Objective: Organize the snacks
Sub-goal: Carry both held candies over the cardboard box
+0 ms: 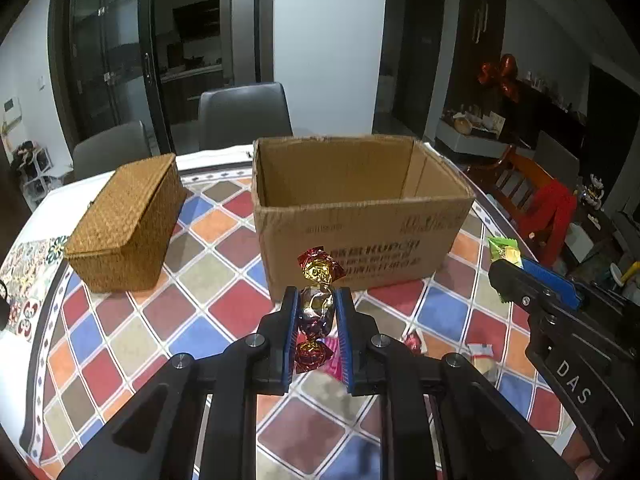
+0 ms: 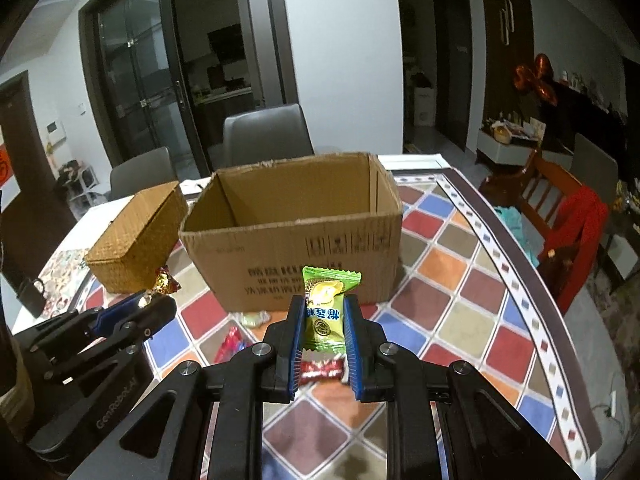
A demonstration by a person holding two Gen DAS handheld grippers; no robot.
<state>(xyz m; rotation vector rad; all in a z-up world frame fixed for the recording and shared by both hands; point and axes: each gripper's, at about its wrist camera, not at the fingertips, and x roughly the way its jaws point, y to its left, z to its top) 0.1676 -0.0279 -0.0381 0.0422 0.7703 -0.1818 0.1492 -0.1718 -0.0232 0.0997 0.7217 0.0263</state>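
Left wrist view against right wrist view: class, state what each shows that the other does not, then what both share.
Only the left wrist view shows the left gripper head-on, shut on a red-and-gold foil candy.

Only the right wrist view shows the right gripper head-on, shut on a green snack packet, and loose candies at the box's foot.

Both show the open cardboard box, the closed wicker basket and the tiled table.

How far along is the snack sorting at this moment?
Done: nothing visibly; what shows of the cardboard box interior looks bare, and the wicker basket is lidded. In hand: left tongs clamp a gold-and-red twist candy, right tongs clamp a green candy packet, both short of the box. Left: loose wrapped snacks on the table.
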